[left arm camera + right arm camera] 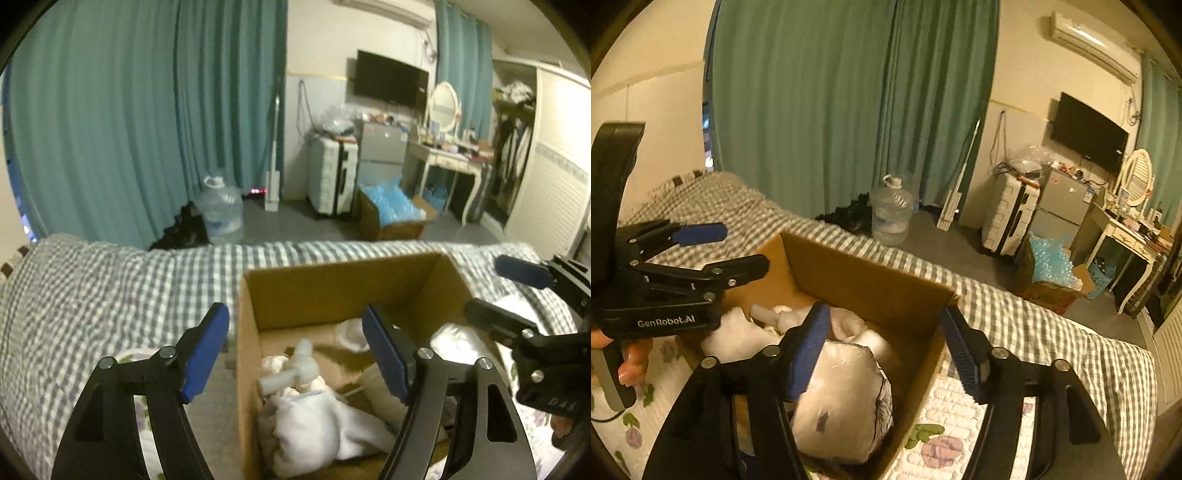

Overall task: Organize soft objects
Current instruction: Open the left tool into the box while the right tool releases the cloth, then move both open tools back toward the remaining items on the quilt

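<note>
Nearest, left hand-held gripper (295, 347) spread wide, gripping nothing, straddling the box's (291, 291) left wall. Right hand-held gripper (882, 350) likewise spread, empty, over a pale bundle (846, 398) inside. Below, white soft toys (310, 413) heaped in the box on the bed (110, 288). Beyond, curtains (147, 110).

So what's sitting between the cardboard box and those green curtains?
In both views, the gray checked bedcover stretches behind the cardboard box; past it is bare floor with a clear water jug standing by the curtains.
</note>
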A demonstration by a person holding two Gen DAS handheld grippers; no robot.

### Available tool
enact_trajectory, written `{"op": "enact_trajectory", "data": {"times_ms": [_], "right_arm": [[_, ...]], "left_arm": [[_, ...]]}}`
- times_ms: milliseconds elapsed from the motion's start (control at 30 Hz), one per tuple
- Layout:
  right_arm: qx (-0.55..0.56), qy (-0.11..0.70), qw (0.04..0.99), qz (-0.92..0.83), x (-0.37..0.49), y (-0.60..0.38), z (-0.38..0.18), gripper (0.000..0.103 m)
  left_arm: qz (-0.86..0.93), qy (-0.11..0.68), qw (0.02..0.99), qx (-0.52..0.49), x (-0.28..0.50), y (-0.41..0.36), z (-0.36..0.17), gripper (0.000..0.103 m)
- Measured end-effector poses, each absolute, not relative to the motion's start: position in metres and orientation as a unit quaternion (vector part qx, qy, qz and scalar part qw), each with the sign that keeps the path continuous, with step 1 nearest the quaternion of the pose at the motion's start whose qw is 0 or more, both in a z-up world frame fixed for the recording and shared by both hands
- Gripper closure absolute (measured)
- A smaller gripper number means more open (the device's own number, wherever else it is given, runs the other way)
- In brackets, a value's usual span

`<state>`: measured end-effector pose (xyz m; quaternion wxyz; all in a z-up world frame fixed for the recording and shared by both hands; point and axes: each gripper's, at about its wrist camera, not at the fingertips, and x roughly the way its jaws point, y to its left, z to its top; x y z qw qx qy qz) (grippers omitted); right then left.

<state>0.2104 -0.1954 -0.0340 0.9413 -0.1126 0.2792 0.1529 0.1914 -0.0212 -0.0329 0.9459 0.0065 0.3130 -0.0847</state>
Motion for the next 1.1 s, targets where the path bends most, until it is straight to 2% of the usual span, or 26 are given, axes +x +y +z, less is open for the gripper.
{"op": "enact_trajectory", "data": {"times_ms": [133, 267, 400, 567, 700, 900, 1100], "right_arm": [[-0.092, 0.259, 0.95, 0.145, 0.189, -0.204, -0.012, 0.032], [-0.076, 0.238, 0.958, 0.139, 0.162, -0.209, 0.008, 0.019], [-0.071, 0.225, 0.962, 0.138, 0.133, -0.211, 0.02, 0.012], [-0.066, 0.208, 0.967, 0.135, 0.098, -0.209, 0.035, 0.009], [-0.063, 0.197, 0.969, 0.136, 0.077, -0.205, 0.045, 0.003], [-0.079, 0.173, 0.973, 0.132, 0.043, -0.192, 0.058, 0.0], [-0.084, 0.169, 0.973, 0.132, 0.025, -0.183, 0.064, 0.0]], "left_arm": [[-0.075, 0.301, 0.951, -0.006, 0.18, -0.009, -0.019, 0.028], [-0.062, 0.288, 0.955, -0.014, 0.164, 0.002, -0.005, 0.028], [-0.049, 0.273, 0.96, -0.024, 0.137, 0.008, 0.007, 0.027], [-0.012, 0.256, 0.966, -0.025, 0.107, 0.023, 0.023, 0.027], [0.025, 0.223, 0.974, -0.037, 0.079, 0.039, 0.04, 0.016], [0.038, 0.192, 0.979, -0.049, 0.045, 0.056, 0.056, 0.016], [0.04, 0.194, 0.979, -0.049, 0.023, 0.065, 0.058, 0.016]]}}
